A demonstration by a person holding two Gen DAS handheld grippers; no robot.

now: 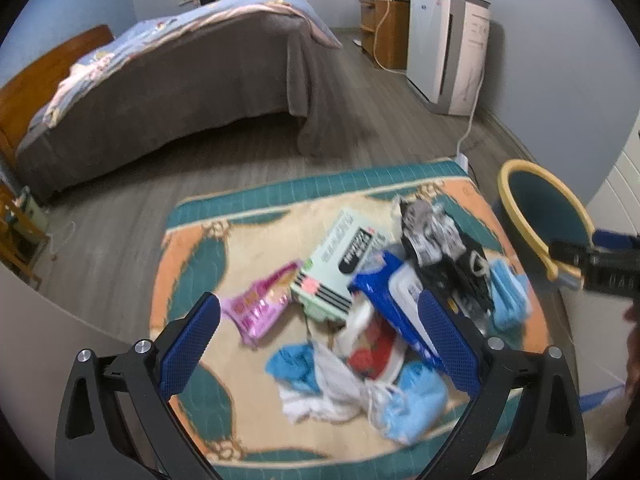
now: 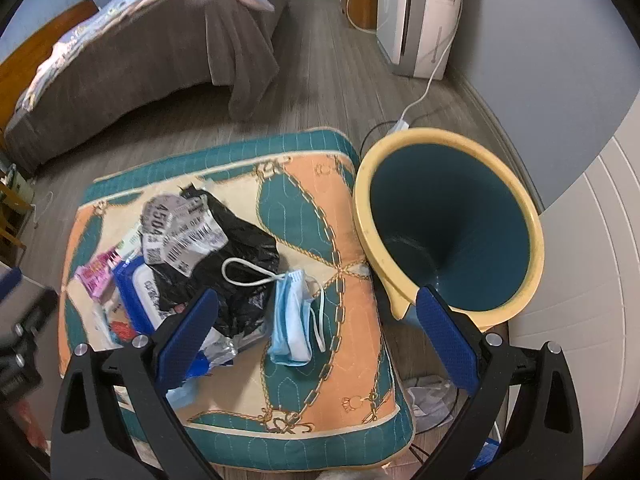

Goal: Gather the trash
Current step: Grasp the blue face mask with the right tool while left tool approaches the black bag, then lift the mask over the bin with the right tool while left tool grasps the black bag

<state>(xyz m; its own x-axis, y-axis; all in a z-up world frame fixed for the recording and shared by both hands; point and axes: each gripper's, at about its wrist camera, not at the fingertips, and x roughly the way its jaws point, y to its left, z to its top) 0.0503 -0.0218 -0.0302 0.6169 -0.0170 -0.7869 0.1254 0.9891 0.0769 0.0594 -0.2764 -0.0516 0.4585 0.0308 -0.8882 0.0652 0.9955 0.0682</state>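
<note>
Trash lies heaped on a patterned cushion [image 1: 192, 248] [image 2: 304, 208]. In the left wrist view I see a pink wrapper [image 1: 260, 304], a pale green box [image 1: 340, 260], a blue wipes pack [image 1: 396, 292], a black bag [image 1: 448, 256], a white and red pack [image 1: 372, 340], crumpled white tissue [image 1: 324, 392] and blue face masks [image 1: 416, 400]. My left gripper [image 1: 320, 344] hangs open above the heap. The right wrist view shows the black bag [image 2: 228, 264] with labels, a blue mask [image 2: 292, 320] and a teal bin with a yellow rim [image 2: 452, 220]. Between mask and bin, my right gripper [image 2: 320, 340] stands open and empty.
A bed with a brown cover [image 1: 180, 92] stands beyond the cushion. A white appliance [image 1: 448, 52] and a wooden cabinet [image 1: 384, 28] line the far wall, with a white cable [image 2: 424, 92] running across the floor to the bin. Wooden furniture [image 1: 20, 236] sits at left.
</note>
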